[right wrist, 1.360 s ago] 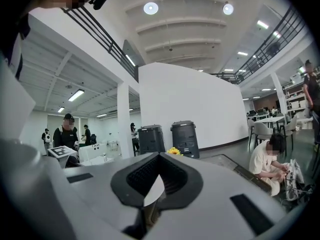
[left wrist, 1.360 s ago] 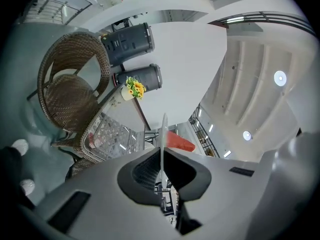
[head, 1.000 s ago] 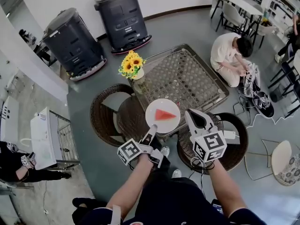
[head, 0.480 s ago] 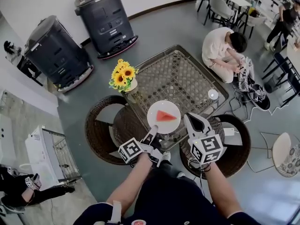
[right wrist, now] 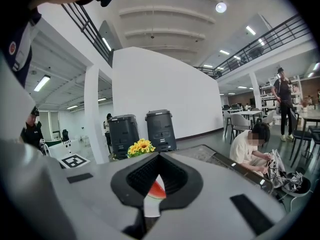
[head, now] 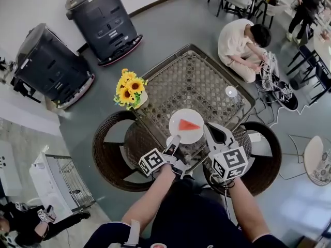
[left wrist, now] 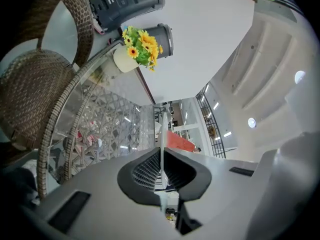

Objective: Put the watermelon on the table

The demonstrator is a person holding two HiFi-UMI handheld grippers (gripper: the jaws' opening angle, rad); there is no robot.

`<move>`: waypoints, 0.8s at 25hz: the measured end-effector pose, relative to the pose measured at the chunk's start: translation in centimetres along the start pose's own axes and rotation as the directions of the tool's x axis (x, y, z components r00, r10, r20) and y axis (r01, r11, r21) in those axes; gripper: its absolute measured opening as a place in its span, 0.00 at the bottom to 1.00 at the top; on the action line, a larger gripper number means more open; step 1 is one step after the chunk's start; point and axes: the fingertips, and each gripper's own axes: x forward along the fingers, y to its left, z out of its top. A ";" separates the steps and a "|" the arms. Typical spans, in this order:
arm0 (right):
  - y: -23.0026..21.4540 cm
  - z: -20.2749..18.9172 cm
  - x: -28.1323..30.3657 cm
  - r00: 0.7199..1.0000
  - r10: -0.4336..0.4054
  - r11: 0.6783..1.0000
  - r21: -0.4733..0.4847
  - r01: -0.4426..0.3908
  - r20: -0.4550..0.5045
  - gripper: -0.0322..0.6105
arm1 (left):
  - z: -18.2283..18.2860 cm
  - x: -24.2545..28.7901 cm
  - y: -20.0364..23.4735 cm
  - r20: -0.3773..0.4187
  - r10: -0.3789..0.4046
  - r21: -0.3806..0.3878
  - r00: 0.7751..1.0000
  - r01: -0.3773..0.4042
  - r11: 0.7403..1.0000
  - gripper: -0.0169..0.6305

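A red watermelon slice (head: pixel 188 124) lies on a round white plate (head: pixel 194 134). My left gripper (head: pixel 173 141) is shut on the plate's near rim and holds it over the near edge of the glass-topped wicker table (head: pixel 207 81). In the left gripper view the plate (left wrist: pixel 161 129) shows edge-on between the pads, with the watermelon (left wrist: pixel 180 142) beyond. My right gripper (head: pixel 211 129) hovers just right of the plate, jaws together and empty. Through the right gripper (right wrist: pixel 159 156) I see the watermelon (right wrist: pixel 157 189) and plate (right wrist: pixel 151 204).
Sunflowers in a white vase (head: pixel 129 92) stand at the table's left corner, and a small white round thing (head: pixel 231 92) lies near its right edge. Wicker chairs (head: pixel 111 149) (head: pixel 264 159) flank me. A person (head: pixel 238 40) sits on the floor beyond. Two dark machines (head: pixel 101 17) (head: pixel 44 61) stand behind.
Both grippers have moved forward and lower toward the table, the left one carrying the plate with the watermelon. My view has swung left.
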 end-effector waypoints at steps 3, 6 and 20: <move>-0.8 -0.4 1.3 1.000 -0.014 1.000 0.002 0.014 -0.019 0.05 | 0.6 1.5 1.2 -0.004 0.009 -0.022 1.000 -0.009 1.000 0.05; -1.8 -0.8 2.8 0.999 -0.023 1.000 0.004 0.023 -0.031 0.05 | 1.5 3.0 2.5 -0.007 0.023 -0.031 1.000 -0.023 0.999 0.05; -3.9 -2.8 6.7 0.994 -0.022 0.999 0.022 0.025 -0.108 0.05 | 3.6 6.9 8.4 -0.007 0.110 -0.094 0.994 -0.110 0.990 0.05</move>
